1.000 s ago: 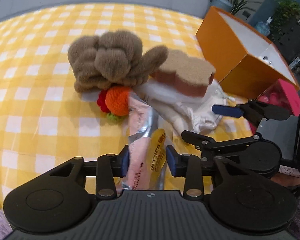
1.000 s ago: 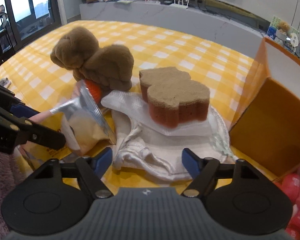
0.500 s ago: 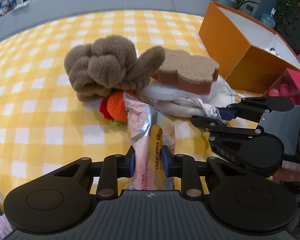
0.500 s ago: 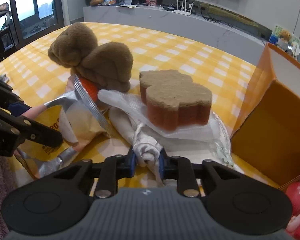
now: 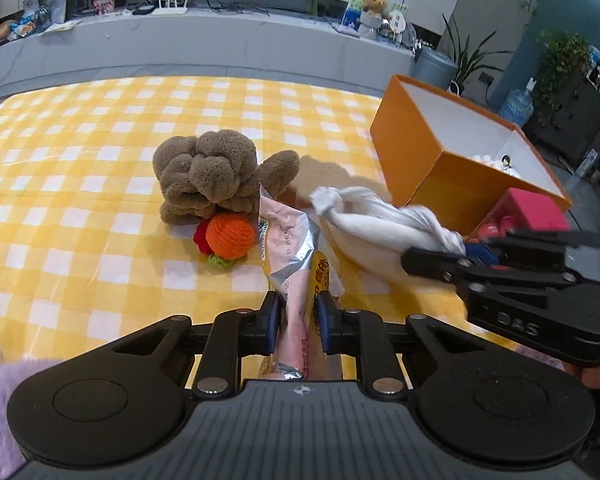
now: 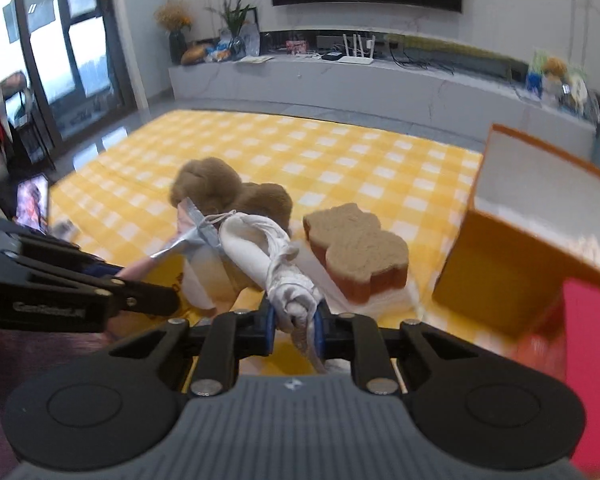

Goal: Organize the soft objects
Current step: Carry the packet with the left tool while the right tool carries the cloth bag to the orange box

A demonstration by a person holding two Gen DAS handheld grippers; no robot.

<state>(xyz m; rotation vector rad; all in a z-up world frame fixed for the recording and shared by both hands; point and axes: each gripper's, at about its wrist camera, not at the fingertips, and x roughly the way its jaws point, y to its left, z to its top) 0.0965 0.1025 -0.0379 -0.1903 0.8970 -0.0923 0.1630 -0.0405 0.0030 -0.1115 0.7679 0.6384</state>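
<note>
My left gripper (image 5: 299, 316) is shut on a pink and yellow foil snack packet (image 5: 288, 240) and holds it above the checked cloth. My right gripper (image 6: 294, 324) is shut on a white cloth bundle (image 6: 260, 252), lifted off the table; it also shows in the left wrist view (image 5: 376, 220). A brown plush toy (image 5: 208, 178) sits mid-table with an orange crocheted ball (image 5: 230, 236) in front of it. A brown and orange sponge (image 6: 356, 252) lies on a clear wrapper to the right.
An open orange box (image 5: 440, 160) stands at the right of the table, with a pink box (image 5: 536, 210) in front of it. The yellow checked tablecloth (image 5: 80, 160) covers the table. A grey counter runs behind.
Both grippers have lifted. The right one has pulled the white cloth up from under the sponge. The left one has raised the snack packet off the table.
</note>
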